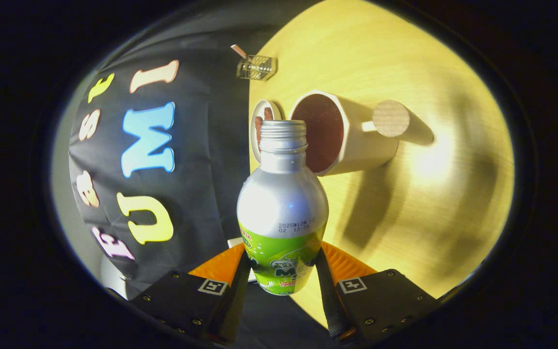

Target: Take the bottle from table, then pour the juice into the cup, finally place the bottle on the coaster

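grip: gripper (282,271) has both fingers pressed on the lower green-labelled body of the silver metal bottle with an uncapped threaded neck (282,203), one finger on each flank, pinching it
bottle: clamped between the fingers, neck pointing away from the gripper toward the cup; the scene is rolled sideways in the gripper view, so bottle and gripper look tipped over
cup: white mug with a dark brown inside and a round wooden knob handle (344,133) sits on the light wooden table (405,203), just beyond the bottle mouth; mouth looks close to the mug's rim, contact not clear
coaster: small round white dish with brown pieces on it (261,127), near the table edge, just beside the mug and partly hidden by the bottle neck; probably the coaster, not certain
other: small wire cage object (256,67) well beyond the mug, at the table edge
done: pickup, bottle is off the table and in the grip
in hand: pour, judging by the tilt and the neck aimed at the mug; no juice stream visible, mug fill level cannot be told
left: finish pour, bring bottle upright, set it on the coaster, release
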Motion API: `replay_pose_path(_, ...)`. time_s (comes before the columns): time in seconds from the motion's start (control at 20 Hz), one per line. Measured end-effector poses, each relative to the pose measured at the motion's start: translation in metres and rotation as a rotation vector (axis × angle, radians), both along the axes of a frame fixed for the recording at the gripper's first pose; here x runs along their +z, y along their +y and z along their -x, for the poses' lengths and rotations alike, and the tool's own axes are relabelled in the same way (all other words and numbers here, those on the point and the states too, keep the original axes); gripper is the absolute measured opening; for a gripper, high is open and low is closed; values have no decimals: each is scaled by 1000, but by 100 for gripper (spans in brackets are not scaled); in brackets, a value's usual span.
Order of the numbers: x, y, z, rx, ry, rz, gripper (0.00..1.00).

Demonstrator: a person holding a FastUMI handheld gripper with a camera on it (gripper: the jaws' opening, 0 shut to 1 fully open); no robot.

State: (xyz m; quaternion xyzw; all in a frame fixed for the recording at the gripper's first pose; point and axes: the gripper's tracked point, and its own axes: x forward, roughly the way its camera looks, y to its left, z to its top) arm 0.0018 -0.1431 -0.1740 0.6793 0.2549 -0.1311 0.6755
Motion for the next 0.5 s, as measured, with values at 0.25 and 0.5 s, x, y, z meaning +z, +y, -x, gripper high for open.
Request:
replay_pose_path(0.25,-11,0,9,87,3,219,68)
replay_pose_path(0.5,-17,-6,6,155,-15,432,68)
